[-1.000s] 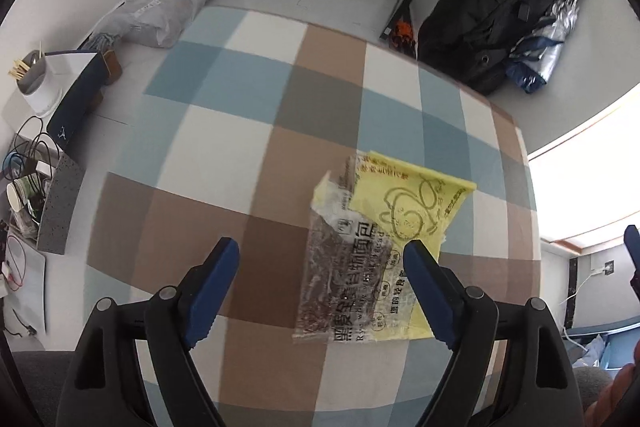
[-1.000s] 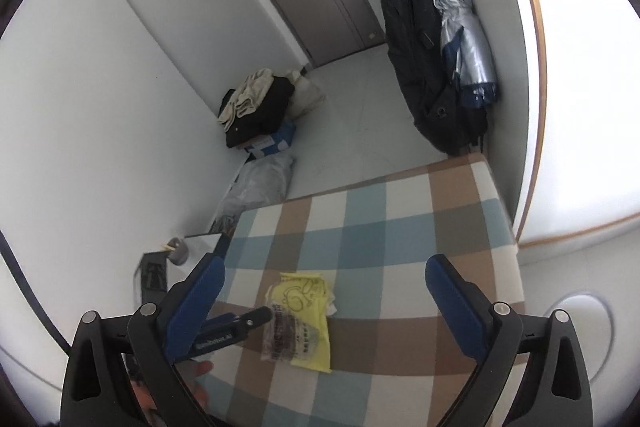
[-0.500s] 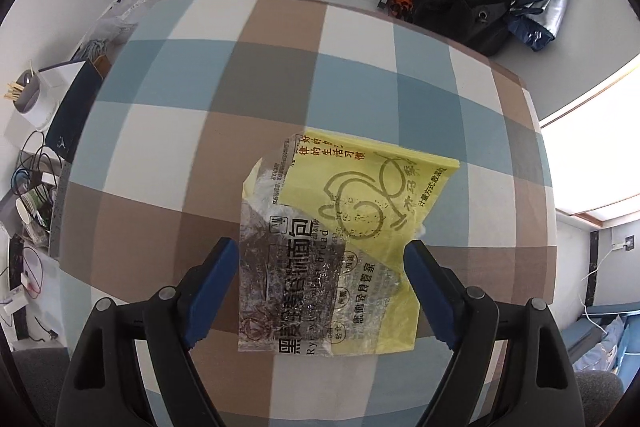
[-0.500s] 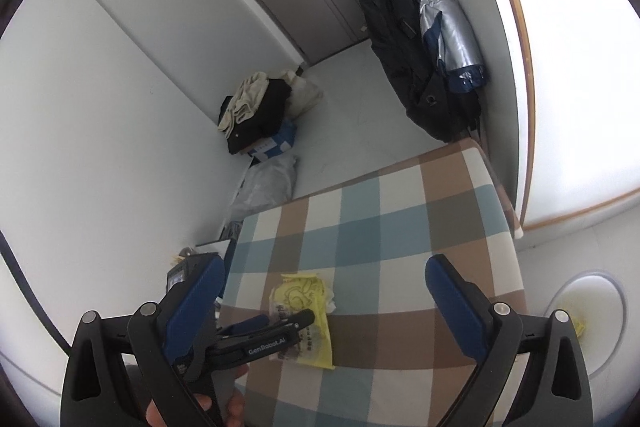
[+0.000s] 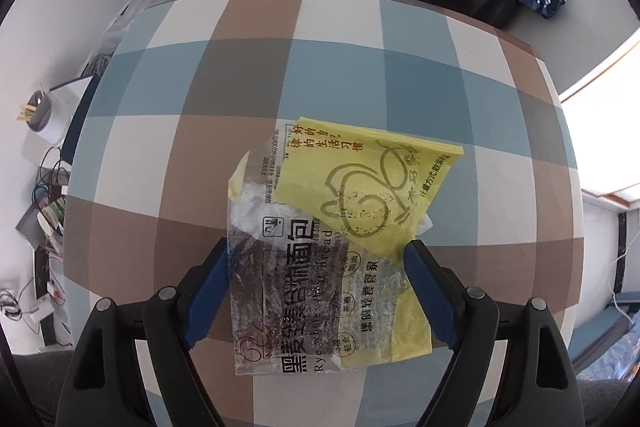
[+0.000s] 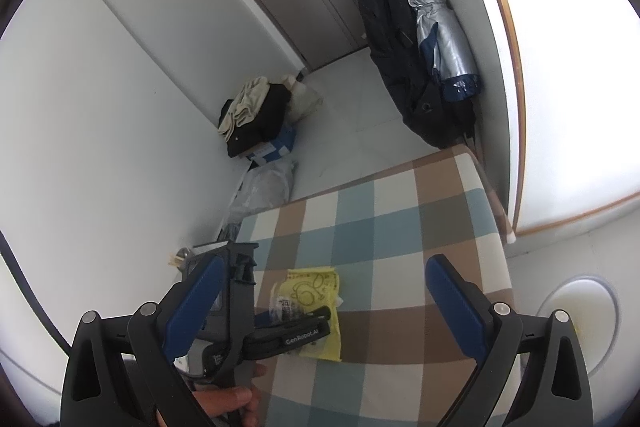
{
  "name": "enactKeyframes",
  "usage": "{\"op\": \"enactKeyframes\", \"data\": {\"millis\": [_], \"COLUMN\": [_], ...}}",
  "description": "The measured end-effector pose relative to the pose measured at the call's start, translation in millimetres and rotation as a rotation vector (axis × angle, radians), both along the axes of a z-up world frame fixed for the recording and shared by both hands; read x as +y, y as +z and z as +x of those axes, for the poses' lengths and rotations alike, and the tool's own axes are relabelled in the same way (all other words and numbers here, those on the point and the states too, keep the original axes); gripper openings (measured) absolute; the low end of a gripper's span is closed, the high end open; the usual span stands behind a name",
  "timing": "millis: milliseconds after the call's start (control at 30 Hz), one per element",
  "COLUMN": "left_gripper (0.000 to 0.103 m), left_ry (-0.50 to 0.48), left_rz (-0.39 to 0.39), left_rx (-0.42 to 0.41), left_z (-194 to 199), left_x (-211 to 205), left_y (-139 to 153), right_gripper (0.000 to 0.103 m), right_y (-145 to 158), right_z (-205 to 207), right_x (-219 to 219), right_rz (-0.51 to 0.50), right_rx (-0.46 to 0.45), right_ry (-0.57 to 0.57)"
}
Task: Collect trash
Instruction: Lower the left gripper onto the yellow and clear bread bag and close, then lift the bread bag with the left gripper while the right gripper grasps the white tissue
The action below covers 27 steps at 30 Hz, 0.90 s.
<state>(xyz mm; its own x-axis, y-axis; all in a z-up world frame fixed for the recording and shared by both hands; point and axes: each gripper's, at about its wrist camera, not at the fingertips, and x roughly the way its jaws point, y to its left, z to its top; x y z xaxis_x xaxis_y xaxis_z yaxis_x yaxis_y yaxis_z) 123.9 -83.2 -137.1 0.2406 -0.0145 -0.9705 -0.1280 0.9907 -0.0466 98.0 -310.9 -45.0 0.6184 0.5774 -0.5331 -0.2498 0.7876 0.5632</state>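
Left wrist view: left gripper [image 5: 316,283] points steeply down over the checked brown, blue and white tablecloth [image 5: 248,75]. Jaws spread wide; blue pads straddle the trash, one at each side edge, not pressing on it. Nothing held.

Trash: clear crinkled plastic bread wrapper with black print [image 5: 288,275], lying flat on top of a flat yellow plastic bag with a line drawing [image 5: 372,187]. Both sit near the middle of the cloth, overlapped, the yellow bag sticking out toward the far right.

Right wrist view: right gripper [image 6: 324,303] hangs back above the table's near edge, jaws released and empty. A person's hand [image 6: 228,403] carries the left tool from below.

Step in hand, as judged: descent onto the wrapper for a pinch.

Notes for doing it well:
- Thin film lying flat gives no edge to bite; lower until the pads touch the cloth, then close so the film bunches up between them.
- Centre on the overlap to take both sheets at once.
- Risk: pinching the tablecloth along with it. Lift slowly and check.
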Motion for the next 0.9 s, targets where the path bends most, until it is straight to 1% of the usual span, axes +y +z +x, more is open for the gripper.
{"op": "enactKeyframes", "data": {"millis": [100,133,167,267,333,400,467,600,733,900], "left_gripper": [0.071,0.057,0.041,0.017,0.009,0.007,0.004,0.004,0.004,0.003], "left_ry": [-0.021,-0.028,-0.04,-0.063,-0.076,-0.085,-0.085,-0.097,-0.112,-0.132], "left_rz": [-0.008,-0.003,-0.006,-0.042,-0.038,-0.054,-0.096,-0.155,-0.194,-0.242], "left_rx": [-0.011,-0.018,-0.026,-0.02,-0.035,-0.044,-0.055,-0.073,-0.084,-0.106], "left_z": [-3,-4,-6,-11,-15,-20,-24,-32,-42,-37], "left_x": [3,4,6,12,15,18,22,28,35,46], "left_y": [2,3,5,8,12,16,20,29,39,50], "right_gripper": [0.102,0.102,0.102,0.102,0.102,0.102,0.102,0.102,0.102,0.102], "right_y": [-1,-1,-1,-2,-2,-2,-2,-5,-9,-14], "right_z": [0,-1,0,0,-1,-2,-3,-4,-3,-2], "right_x": [-3,-4,-4,-3,-2,-1,1,4,6,9], "right_rz": [0.001,0.0,-0.002,-0.005,-0.006,-0.012,-0.022,-0.05,-0.068,-0.095], "right_rx": [0.004,0.004,0.005,0.005,0.003,0.001,0.001,0.009,0.024,0.031], "right_ry": [-0.012,-0.015,-0.017,-0.023,-0.026,-0.026,-0.028,-0.036,-0.053,-0.092]}}
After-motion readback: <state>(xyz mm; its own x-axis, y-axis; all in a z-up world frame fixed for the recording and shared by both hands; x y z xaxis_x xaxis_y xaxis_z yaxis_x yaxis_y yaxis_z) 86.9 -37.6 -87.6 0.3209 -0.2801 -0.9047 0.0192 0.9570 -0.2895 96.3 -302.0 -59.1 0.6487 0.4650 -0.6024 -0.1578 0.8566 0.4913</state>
